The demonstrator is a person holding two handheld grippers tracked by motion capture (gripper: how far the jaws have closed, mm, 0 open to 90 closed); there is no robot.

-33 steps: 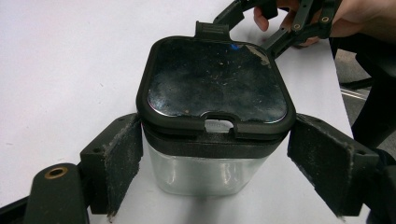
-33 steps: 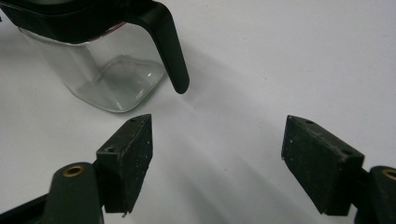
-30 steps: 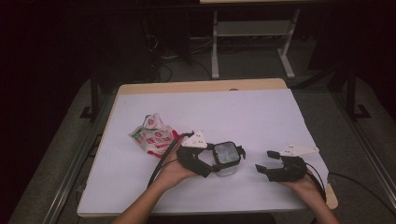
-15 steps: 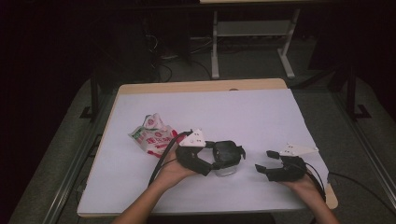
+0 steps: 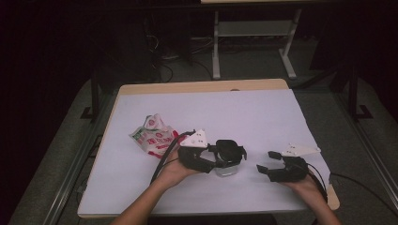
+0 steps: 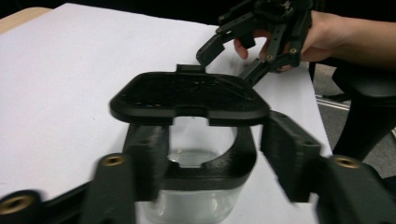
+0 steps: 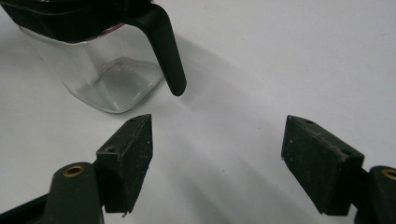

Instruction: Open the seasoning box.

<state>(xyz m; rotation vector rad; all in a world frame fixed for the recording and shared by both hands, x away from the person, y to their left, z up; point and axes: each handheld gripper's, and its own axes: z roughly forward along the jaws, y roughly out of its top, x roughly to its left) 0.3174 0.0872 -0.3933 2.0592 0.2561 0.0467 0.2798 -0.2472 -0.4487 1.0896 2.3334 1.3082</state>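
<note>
Nearest, two bare forearms come in from six o'clock of the high view, each hand gripping one black, angular tool of matte plastic topped by a pale three-cornered plate. The left tool point(image 5: 224, 158) has just been closing its jaws around the one glass jar point(image 5: 228, 165). In the left gripper view its left pad point(image 6: 145, 158) lies against the jar's black clip handle, while the right pad point(image 6: 288, 156) stands just beside the jar's side with a sliver of gap, so it is not gripping the jar. The jar is clear, squarish with rounded corners and a thick smooth base. It stands upright on the desk, near the middle and slightly toward six o'clock. Its black lid point(image 6: 189, 97), a flat rounded square with a finely pebbled top, sits on the mouth, and a curved black latch point(image 7: 164, 46) hangs down one side.

At three o'clock from the jar, apart from it, the right tool point(image 5: 269, 165) rests low over the desk with its two blocky pads spread wide and nothing between them.

The desk point(image 5: 263, 112) is a pale wooden board covered by one smooth white sheet.

Farther off, at ten o'clock from the jar, lies one crumpled, glossy packet point(image 5: 153, 137), white with red and green print.
</note>
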